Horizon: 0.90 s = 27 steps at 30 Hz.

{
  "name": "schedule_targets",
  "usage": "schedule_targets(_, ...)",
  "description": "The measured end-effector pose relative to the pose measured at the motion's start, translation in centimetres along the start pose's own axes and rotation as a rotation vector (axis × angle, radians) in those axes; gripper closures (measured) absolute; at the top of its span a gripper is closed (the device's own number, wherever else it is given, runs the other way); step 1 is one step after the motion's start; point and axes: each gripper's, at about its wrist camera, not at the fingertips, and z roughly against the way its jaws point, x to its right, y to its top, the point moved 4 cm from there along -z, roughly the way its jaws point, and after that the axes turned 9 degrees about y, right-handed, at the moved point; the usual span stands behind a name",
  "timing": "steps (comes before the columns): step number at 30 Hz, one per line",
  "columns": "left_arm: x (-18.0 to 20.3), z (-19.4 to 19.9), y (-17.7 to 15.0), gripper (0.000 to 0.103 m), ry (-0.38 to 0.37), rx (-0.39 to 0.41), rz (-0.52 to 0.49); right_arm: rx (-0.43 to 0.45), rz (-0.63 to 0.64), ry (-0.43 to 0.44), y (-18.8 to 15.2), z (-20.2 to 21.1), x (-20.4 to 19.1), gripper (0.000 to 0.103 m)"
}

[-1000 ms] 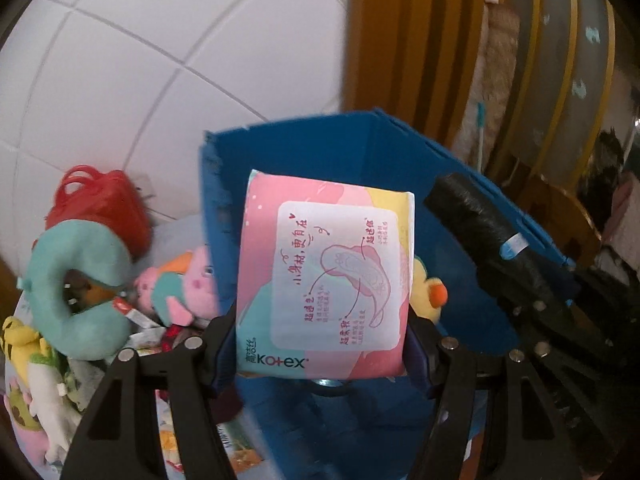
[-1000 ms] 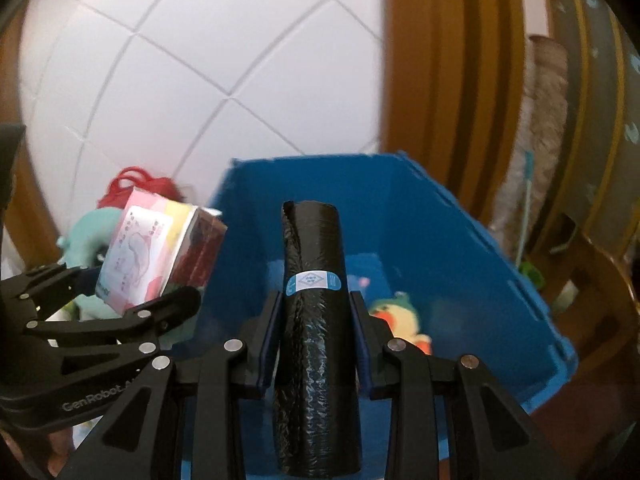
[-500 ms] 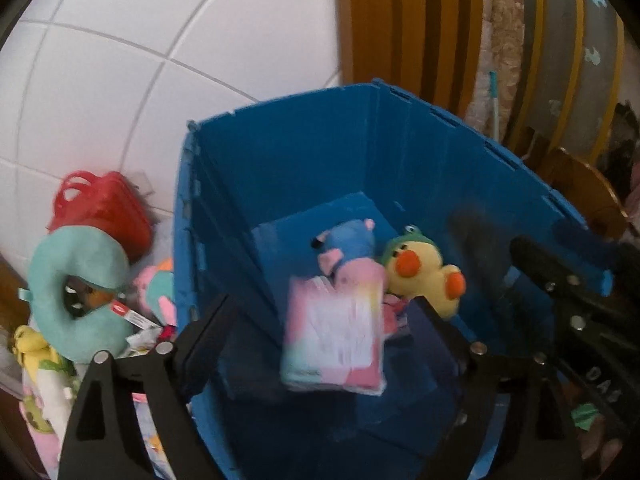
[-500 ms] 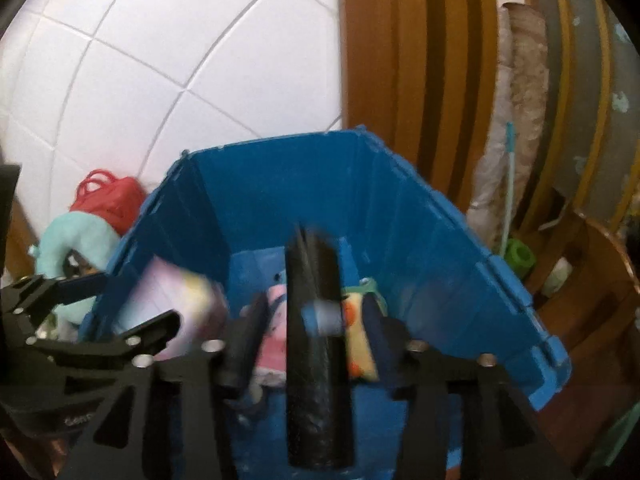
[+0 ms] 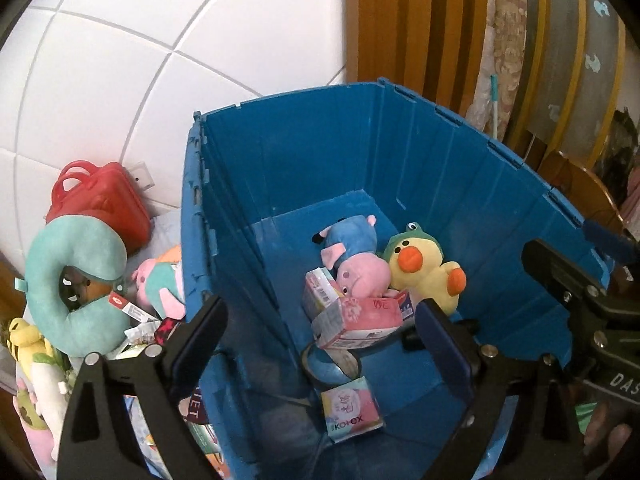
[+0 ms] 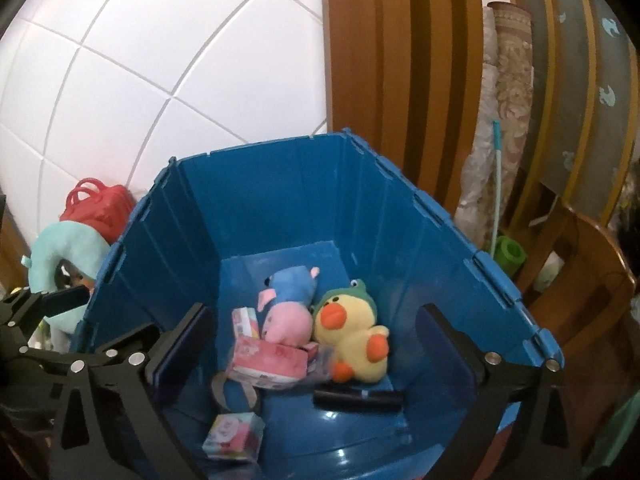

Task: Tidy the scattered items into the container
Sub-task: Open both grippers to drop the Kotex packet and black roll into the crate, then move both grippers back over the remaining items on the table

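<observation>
With both grippers' jaws opening empty over the blue crate (image 5: pixel 280 168), the Kotex pack (image 5: pixel 351 407) and black bag roll (image 6: pixel 358 399) on its floor, lift your left gripper (image 5: pixel 320 344) and right gripper (image 6: pixel 312 344) clear before reaching for the teal neck pillow (image 5: pixel 76 276) beside it.

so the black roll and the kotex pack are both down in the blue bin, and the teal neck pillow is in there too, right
Not quite. The black roll and the Kotex pack do lie in the blue bin, but the teal neck pillow is outside it, on the pile to its left, as the left wrist view shows.
</observation>
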Motion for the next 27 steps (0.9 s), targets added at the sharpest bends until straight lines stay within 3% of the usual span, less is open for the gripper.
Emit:
schedule_targets(7,-2.8,2.0,-1.0,0.007,-0.005,0.032,0.026,0.016,0.001,-0.001,-0.4,1.1,-1.7,0.000)
schedule_targets(14,-9.3,4.6,-4.2,0.007,0.041,0.072,0.080,0.060,0.006,0.041,-1.1,3.2,-6.1,0.000)
schedule_targets(21,-19.8,5.7,-9.9,0.007,0.125,0.057,0.161,0.096,0.061,0.120,-2.3,4.2,-15.3,0.000)
schedule_targets(27,-28.2,5.7,-16.4,0.007,0.199,0.015,0.192,0.079,0.120,0.196,-5.5,3.8,-25.1,0.000)
